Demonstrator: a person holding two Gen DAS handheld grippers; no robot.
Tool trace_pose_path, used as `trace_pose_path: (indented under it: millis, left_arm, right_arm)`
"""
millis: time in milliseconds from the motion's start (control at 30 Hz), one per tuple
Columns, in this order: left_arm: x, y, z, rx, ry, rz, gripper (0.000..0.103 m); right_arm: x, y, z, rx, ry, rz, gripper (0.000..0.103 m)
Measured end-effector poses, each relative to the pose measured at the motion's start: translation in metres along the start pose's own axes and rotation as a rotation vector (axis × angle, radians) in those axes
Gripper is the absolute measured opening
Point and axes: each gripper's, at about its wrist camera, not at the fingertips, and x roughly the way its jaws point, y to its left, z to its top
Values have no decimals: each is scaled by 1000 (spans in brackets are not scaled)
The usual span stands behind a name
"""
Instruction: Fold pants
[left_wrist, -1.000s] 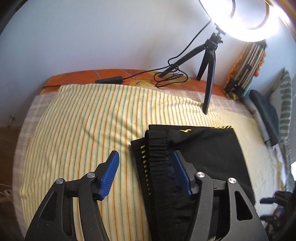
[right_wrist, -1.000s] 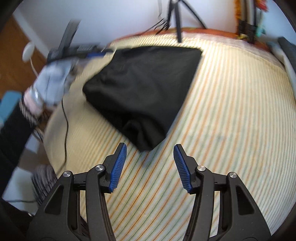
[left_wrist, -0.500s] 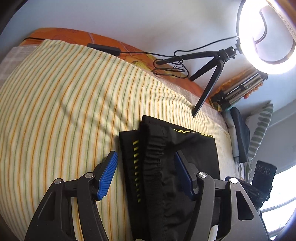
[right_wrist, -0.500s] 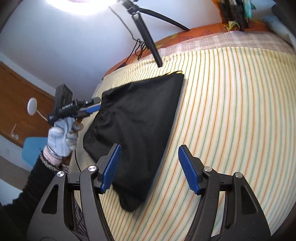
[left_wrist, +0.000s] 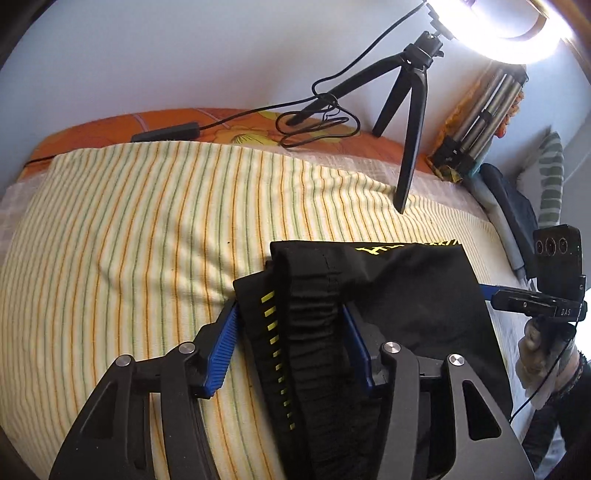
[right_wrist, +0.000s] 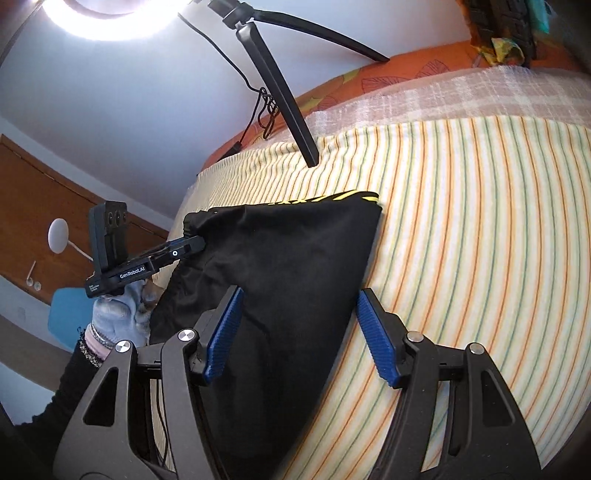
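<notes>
Striped sheet over the bed, yellow with orange and green lines. Beyond it, a checked white cloth, then an orange leaf-print cover along the wall. Black tripod with one foot on the sheet, lit ring light on top, cable coiled behind. Folded metal stand against the wall. Wooden door and blue chair off to the side.

pants: 1 (folded) | tongs: 2 | tripod: 1 | ring light: 1
</notes>
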Motion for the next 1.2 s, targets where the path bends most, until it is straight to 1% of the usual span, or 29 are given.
trace_pose_path:
  millis: [33,100,200,233,267,300,333,533,600,633,667,700,833,933,1033,1200]
  left_arm:
    - [2,2,1,-11,-13,4,55]
    - [6,0,4,-22,-30,13,56]
    - [12,-15,6,41,-32,68,56]
    - [13,-20,4,69,-38,71,41]
    - [13,-24,2,92,-45,75,35]
    - [12,-28,0,117,-55,79,32]
    - [13,-30,-1,129,-56,76,30]
    - [15,-31,0,139,-62,84,30]
    - [15,-31,-1,140,-68,88,29]
    - [14,-32,-2,142,-76,94,29]
    - [12,-35,-3,145,-87,102,28]
    - [9,-36,-4,143,-98,102,28]
    - [-9,-38,-11,118,-149,81,28]
    - [-26,-41,-14,118,-178,75,28]
    - [-44,-42,-17,94,-212,58,28]
    - [-83,-55,-24,95,-282,33,28]
  right_arm:
    - [2,1,2,-1,-1,1,67]
    - [5,2,4,0,-7,-1,67]
    - [7,9,2,-20,-12,-11,67]
    - [6,13,0,-34,-13,-20,64]
    - [7,15,-1,-43,-9,-22,61]
    - [8,16,-1,-48,-3,-22,54]
    - [9,16,-1,-45,-4,-23,49]
    - [12,17,3,-12,-2,-32,48]
    - [12,19,2,-21,-3,-41,48]
    - [14,22,3,-44,-2,-65,34]
    - [15,25,3,-58,6,-80,18]
    - [15,28,2,-68,1,-95,10]
    - [0,44,-2,-122,-52,-110,10]
    - [-12,59,-5,-168,-75,-130,10]
    - [-25,75,-10,-210,-100,-133,10]
    - [-49,100,-18,-266,-140,-142,10]
